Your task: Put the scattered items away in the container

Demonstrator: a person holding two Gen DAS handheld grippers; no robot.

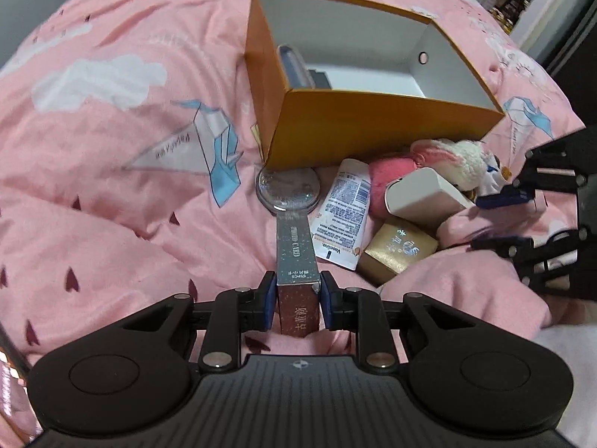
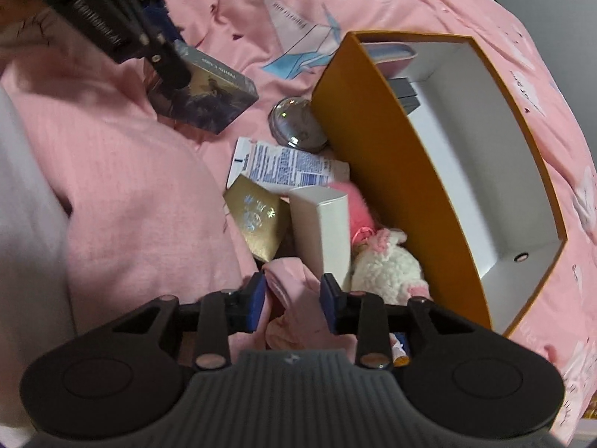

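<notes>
- Our left claw (image 1: 297,300) grips a slim dark card box with silver speckles (image 1: 297,257) by its near end, its pads pressed on both sides.
- Our right claw (image 2: 294,300) is open, with only a fold of the pink bedcover (image 2: 123,194) between its pads.
- The open orange cardboard box with a white inside (image 1: 373,127) sits on the bed beyond both claws.
- A white tube (image 2: 287,166), gold packet (image 2: 259,220), white carton (image 2: 322,229) and fluffy toy (image 2: 388,268) lie beside the box, just ahead of the right claw.

left gripper (image 1: 297,298) angled steeply down, pads clamped, right gripper (image 2: 293,300) angled down, jaws apart
</notes>
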